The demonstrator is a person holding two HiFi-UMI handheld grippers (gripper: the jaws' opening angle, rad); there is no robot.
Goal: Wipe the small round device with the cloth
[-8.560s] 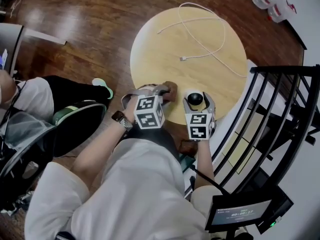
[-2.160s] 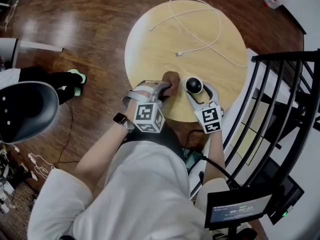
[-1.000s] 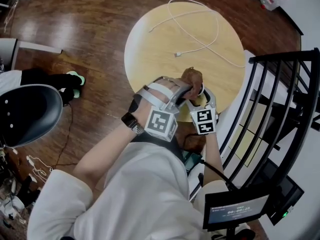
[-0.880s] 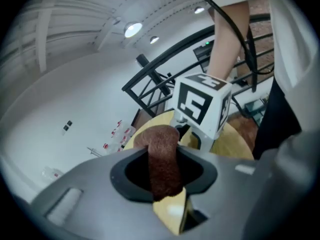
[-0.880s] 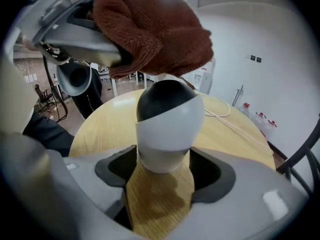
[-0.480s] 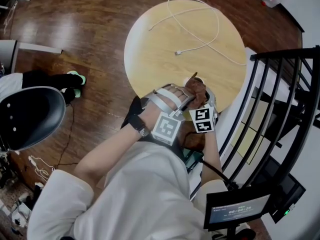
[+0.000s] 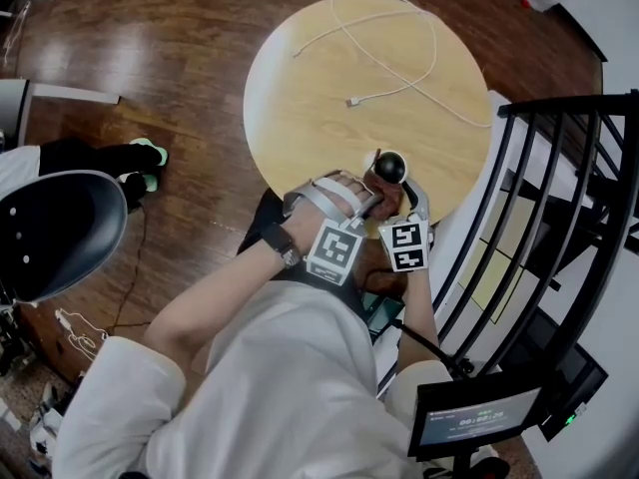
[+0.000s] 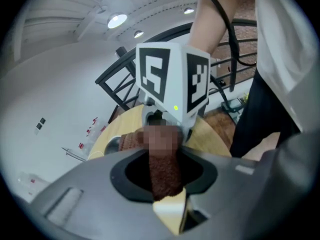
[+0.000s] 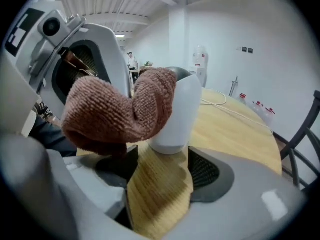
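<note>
Wiping looks to be in mid-course, not finished. The left gripper [image 7: 373, 200] has its jaws clamped on the rust-brown terry cloth [image 9: 120, 109], a strip of it pinched between the pads. The bunched free end bears on the upper side of the small round device with a white body and black dome [image 9: 181, 109], on the flank that faces this gripper. The device stands upright near the edge of the round pale-wood table [image 7: 329, 98] closest to the person. In the head view its dome shows uncovered above the cloth.

The right gripper [image 9: 162, 166] has its jaws apart. They have just been closing a little, with the device standing at their tips and no pad seen pressing on it, so it seems to flank the device without gripping it.

No view shows how clean the device is. Judging from the contact, one flank is being rubbed; the dome, the far flank and the base probably remain.

Counted from left to right:
- one black shell chair [image 7: 60, 233]
- one table
- one white charging cable [image 7: 351, 101], lying loose and well apart from the device
- two grippers
- one cloth
- one device
- one black metal railing [image 7: 559, 198]
- one small dark screen [image 7: 474, 422], low at the right
</note>
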